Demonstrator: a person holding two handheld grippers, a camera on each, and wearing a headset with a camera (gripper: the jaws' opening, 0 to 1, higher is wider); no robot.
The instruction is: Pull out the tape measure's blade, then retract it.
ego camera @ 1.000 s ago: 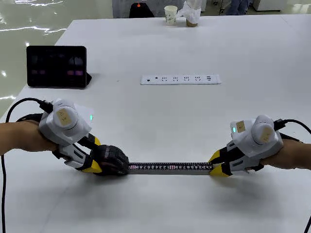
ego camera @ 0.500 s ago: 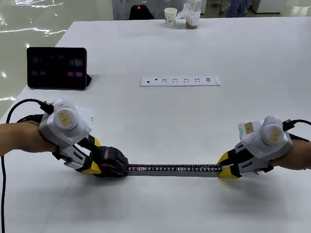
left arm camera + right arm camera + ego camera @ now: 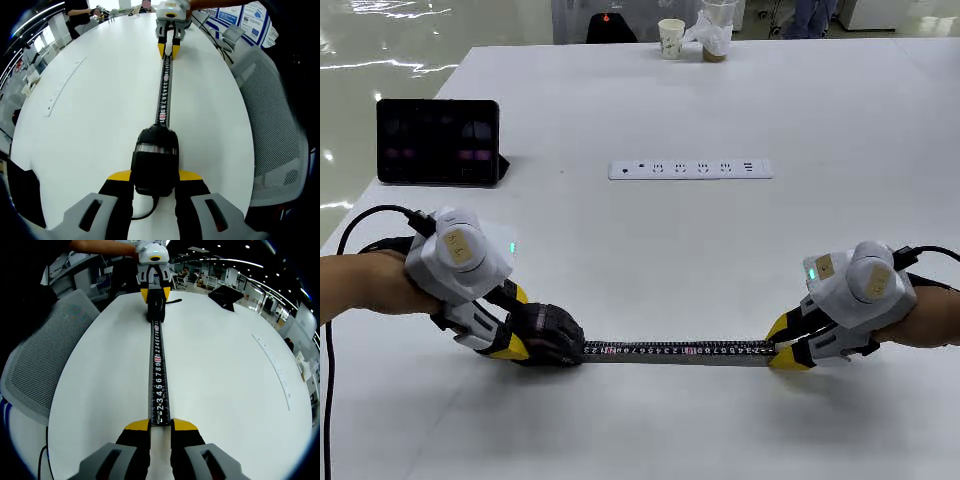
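We clamp the left gripper (image 3: pixel 525 325) around the tape measure's case (image 3: pixel 550 334) to anchor it on the white table (image 3: pixel 720 250), while the right gripper (image 3: pixel 779 344) pinches the end of the blade (image 3: pixel 675 349), holding it stretched flat between them against its spring.

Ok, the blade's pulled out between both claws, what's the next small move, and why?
Probably ease the right claw back toward the case, keeping its grip: the blade already lies stretched out between the claws, and the left claw clamps the case.
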